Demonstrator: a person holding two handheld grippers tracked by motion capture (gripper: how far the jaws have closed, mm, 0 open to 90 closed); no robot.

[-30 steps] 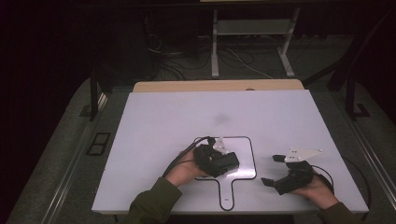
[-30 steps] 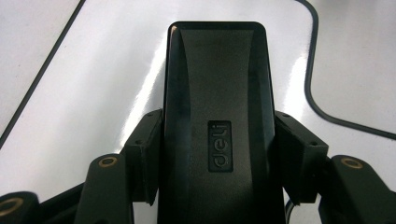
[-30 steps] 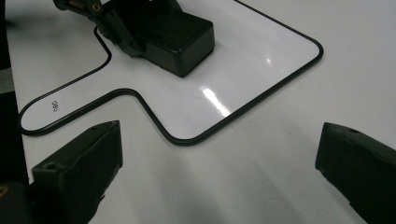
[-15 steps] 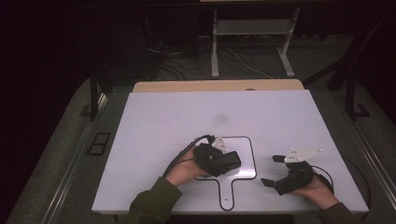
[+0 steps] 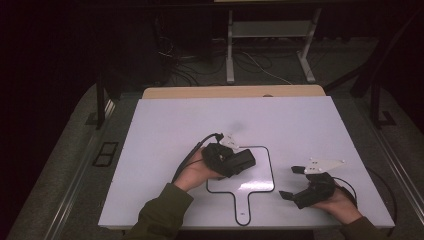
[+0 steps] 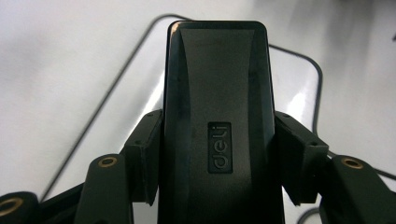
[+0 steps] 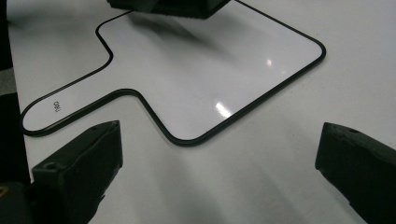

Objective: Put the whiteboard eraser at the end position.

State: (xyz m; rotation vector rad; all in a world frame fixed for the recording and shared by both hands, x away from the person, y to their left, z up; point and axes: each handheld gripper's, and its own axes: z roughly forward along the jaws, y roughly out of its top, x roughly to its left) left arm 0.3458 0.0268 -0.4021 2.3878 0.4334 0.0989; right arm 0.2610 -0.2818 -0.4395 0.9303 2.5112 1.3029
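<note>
1. Clamping a black eraser block (image 6: 217,126) between its two jaws, the left gripper (image 5: 231,161) holds it by the long sides; the word "deli" is pressed into the top of the block.
2. In the high view this gripper is above the small whiteboard (image 5: 260,180), over the left part of its square field, and the block points to the right across the board.
3. In the right gripper view the underside of the block hangs above the board, with a shadow below it, so it is not touching the surface.
4. The whiteboard (image 7: 196,79) is white with a thin black border and a short handle; it lies flat on the white counter (image 5: 165,130), and its handle points to the person's edge of the counter.
5. The right gripper (image 5: 294,182) stays just to the right of the whiteboard, near the handle, held low over the counter.
6. Its jaws are wide apart and nothing is between them; they point toward the whiteboard.
</note>
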